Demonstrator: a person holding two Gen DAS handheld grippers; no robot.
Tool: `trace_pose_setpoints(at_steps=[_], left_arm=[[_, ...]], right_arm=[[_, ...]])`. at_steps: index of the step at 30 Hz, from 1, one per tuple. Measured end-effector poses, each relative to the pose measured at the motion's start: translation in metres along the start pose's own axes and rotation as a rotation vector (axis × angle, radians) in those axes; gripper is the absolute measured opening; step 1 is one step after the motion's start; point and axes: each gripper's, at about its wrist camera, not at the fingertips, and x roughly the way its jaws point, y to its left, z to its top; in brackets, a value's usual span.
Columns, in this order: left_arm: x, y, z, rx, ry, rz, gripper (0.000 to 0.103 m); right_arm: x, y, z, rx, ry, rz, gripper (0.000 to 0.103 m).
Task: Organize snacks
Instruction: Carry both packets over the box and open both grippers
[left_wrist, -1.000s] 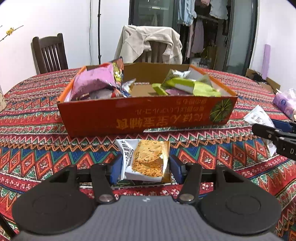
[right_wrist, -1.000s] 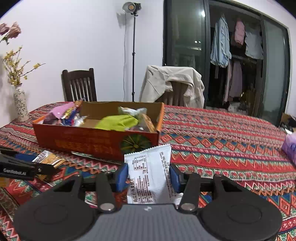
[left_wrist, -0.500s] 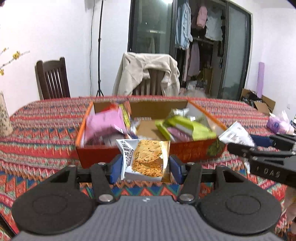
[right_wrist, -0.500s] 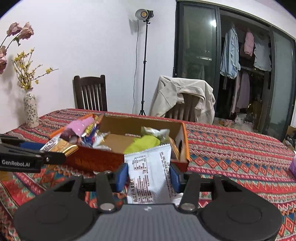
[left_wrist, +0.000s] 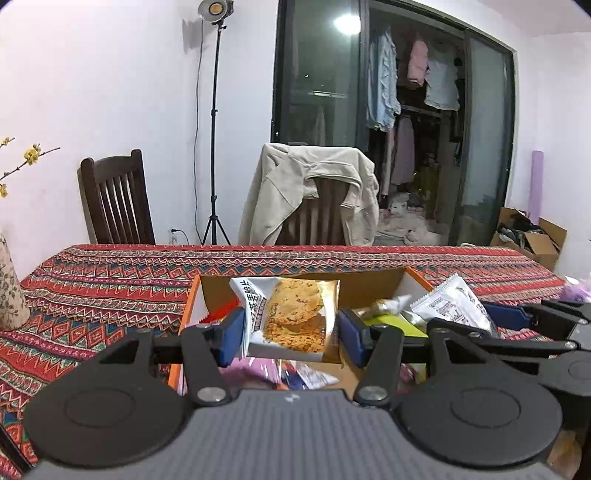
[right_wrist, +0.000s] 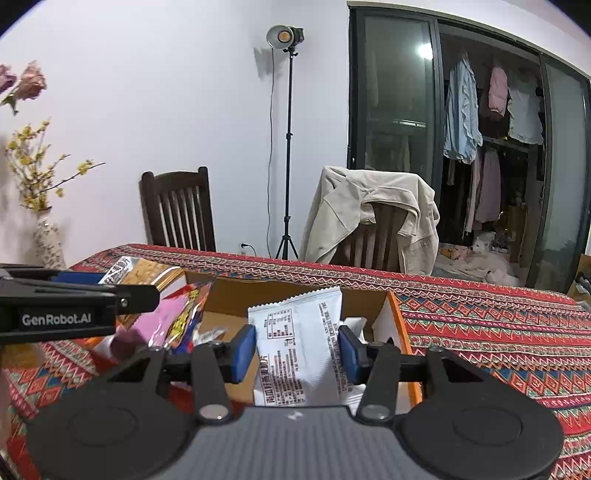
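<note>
While the desk (left_wrist: 110, 280) spreads its red patterned cloth under everything, your cardboard box (right_wrist: 397, 321) sits on it below both tongs, open-topped and already holding a pink packet (right_wrist: 162, 321) and a green packet (left_wrist: 395, 325). Behind the desk, a beige jacket (left_wrist: 314, 188) hangs over a chair. Your left tongs (left_wrist: 291, 332) are clamped on a cracker packet (left_wrist: 291, 314), held upright over the box. Your right tongs (right_wrist: 297, 350) are clamped on a white snack packet (right_wrist: 299, 343), printed side facing you, also above the box's interior. The two tongs hang side by side, near each other.
</note>
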Motion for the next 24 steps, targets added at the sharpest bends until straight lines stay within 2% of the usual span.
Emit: trace_pose_setpoints(at_steps=[7, 10, 18, 21, 23, 24], left_arm=[[0.043, 0.015, 0.007, -0.048, 0.013, 0.049, 0.056], [0.057, 0.022, -0.001, -0.058, 0.023, 0.075, 0.056], [0.065, 0.022, -0.018, -0.04, -0.004, 0.078, 0.056], [0.064, 0.02, -0.021, -0.032, -0.024, 0.08, 0.065], [0.06, 0.02, -0.022, -0.042, -0.04, 0.087, 0.083], [0.059, 0.021, -0.022, -0.046, -0.052, 0.087, 0.087]], right_arm=[[0.04, 0.0, 0.005, 0.023, 0.007, -0.043, 0.047], [0.048, 0.0, -0.005, 0.004, -0.035, -0.071, 0.047], [0.058, -0.004, -0.021, 0.015, -0.038, -0.034, 0.047], [0.06, -0.005, -0.025, 0.014, -0.028, -0.03, 0.048], [0.062, -0.006, -0.026, 0.016, -0.019, -0.04, 0.049], [0.062, -0.007, -0.026, 0.023, -0.015, -0.045, 0.057]])
